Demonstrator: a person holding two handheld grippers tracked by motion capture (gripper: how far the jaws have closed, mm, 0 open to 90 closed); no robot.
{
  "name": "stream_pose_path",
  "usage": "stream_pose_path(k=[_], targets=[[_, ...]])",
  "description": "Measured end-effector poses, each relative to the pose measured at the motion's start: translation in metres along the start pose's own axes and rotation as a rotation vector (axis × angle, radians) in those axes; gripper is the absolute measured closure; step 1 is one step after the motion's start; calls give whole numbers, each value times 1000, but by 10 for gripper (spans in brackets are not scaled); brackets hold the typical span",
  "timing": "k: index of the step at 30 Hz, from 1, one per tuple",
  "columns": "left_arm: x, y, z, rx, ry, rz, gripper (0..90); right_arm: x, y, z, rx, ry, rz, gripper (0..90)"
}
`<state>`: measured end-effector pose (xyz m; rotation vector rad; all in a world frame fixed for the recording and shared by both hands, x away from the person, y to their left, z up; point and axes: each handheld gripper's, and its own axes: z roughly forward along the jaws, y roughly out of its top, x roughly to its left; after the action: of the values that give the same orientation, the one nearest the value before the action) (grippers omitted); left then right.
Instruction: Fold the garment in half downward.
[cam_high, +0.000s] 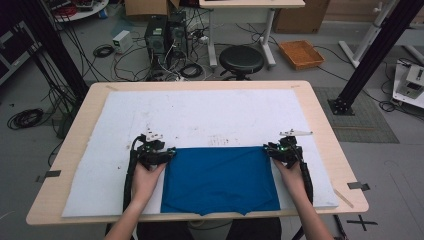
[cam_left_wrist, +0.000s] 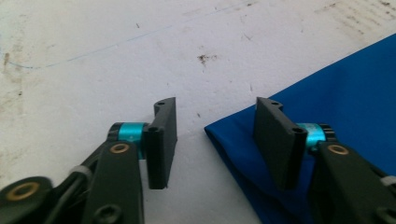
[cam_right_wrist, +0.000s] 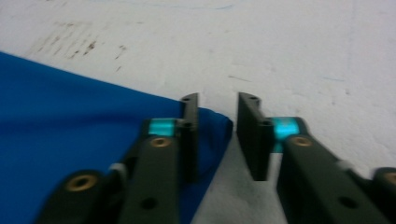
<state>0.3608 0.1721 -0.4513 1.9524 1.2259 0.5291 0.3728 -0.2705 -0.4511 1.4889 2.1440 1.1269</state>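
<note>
Blue cloth (cam_high: 220, 177), unmarked; tools (cam_high: 159, 154) parted

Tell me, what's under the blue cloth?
The blue cloth lies flat on a white mat, which covers the wooden table. The mat shows all around it. Whether anything hides beneath the cloth cannot be seen, though nothing bulges. Its near edge hangs past the mat.

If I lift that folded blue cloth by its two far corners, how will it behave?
The folded blue cloth would likely sag and drape, since its near edge already hangs limp over the white foam mat. It looks thin and light, so layers may slip apart.
</note>
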Motion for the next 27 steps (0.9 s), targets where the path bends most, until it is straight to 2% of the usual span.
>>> stream_pose_path(k=[1,2,3,4,6,7,11,13,19,22,27], targets=[[0,0,-1,1,-16,14,556,1,0,0,7,5,-8,767],[0,0,-1,1,-27,13,640,3,0,0,10,-12,-21,820],[0,0,-1,3,-39,14,685,3,-1,0,10,-7,-31,851],[-1,0,-1,3,-64,13,778,4,-1,0,10,-3,-36,863],[-3,0,-1,-1,-62,22,839,4,-1,-2,7,-2,-45,871],[-3,1,-1,-3,-65,26,851,4,-1,-2,5,-1,-46,873],[4,7,0,-11,-74,-6,862,0,6,-3,-11,11,-69,876],[8,12,1,-29,-68,-23,863,-3,12,-1,-17,18,-77,876],[18,21,13,-26,-42,-44,862,-11,38,10,-27,13,-124,876],[20,23,18,-25,-32,-30,862,-14,42,17,-21,9,-117,876],[23,24,20,-36,-40,-38,861,-15,41,22,-19,-2,-108,872]])
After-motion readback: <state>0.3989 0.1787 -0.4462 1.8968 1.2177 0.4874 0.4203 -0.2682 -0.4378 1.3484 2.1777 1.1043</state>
